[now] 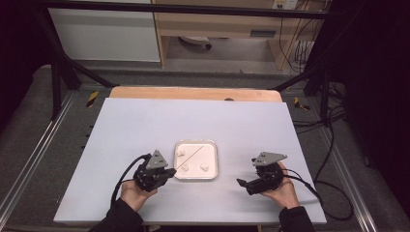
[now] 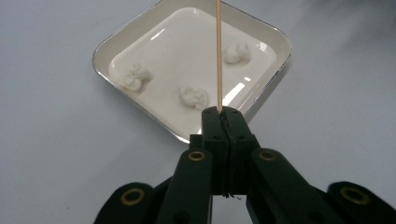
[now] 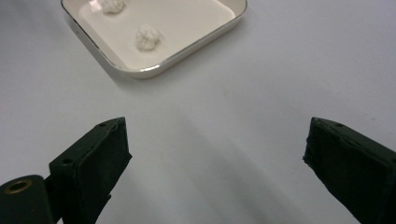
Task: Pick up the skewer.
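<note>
High view
Tray: a square white tray lies on the white table, between the two grippers.
Lumps: three small white lumps lie apart inside the tray.
Left gripper: the left gripper sits just beside the tray's near-left corner, held in the person's left hand.
Skewer: a thin wooden skewer runs from the left gripper's tip slantwise over the tray.
Right gripper: the right gripper is well apart from the tray's right side, held in the right hand.

Left gripper view
Jaw state: pressed together, pinching the skewer at its lower end.
Skewer line: it rises straight from the tip across the tray, passing between two of the lumps.

Right gripper view
Jaw state: wide apart, holding nothing, over bare table.
Tray: a corner of the tray lies ahead, to the upper left, with two lumps inside.
</note>
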The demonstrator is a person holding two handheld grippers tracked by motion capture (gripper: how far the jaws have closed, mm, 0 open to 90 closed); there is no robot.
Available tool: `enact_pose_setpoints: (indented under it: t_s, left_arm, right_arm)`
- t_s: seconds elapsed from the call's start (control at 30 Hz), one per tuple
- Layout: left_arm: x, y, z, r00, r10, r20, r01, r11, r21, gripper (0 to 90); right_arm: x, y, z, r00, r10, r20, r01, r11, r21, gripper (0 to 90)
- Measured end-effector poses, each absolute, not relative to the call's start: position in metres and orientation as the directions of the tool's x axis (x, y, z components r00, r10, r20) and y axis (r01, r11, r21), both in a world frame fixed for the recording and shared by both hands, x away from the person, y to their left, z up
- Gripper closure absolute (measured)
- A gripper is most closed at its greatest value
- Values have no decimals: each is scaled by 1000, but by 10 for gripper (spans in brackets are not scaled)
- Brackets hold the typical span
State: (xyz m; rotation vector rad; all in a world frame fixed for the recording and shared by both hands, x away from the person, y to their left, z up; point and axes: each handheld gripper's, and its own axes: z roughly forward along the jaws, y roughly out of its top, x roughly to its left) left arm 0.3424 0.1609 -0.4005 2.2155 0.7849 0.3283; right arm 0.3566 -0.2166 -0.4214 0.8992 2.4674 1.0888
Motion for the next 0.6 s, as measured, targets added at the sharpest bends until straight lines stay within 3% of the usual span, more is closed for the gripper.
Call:
enact_pose_setpoints:
  t_s: [0.37,0.6]
  left_arm:
    - [332,195,-412,729,682,-50,450,-423,787,888]
    - [328,209,-416,710,701,-65,461,-393,796,888]
  right_arm:
    - [376,-182,-419,-755,636,157,531,454,716,46]
    - [384,-164,-415,-755,635,163,513,416,751,39]
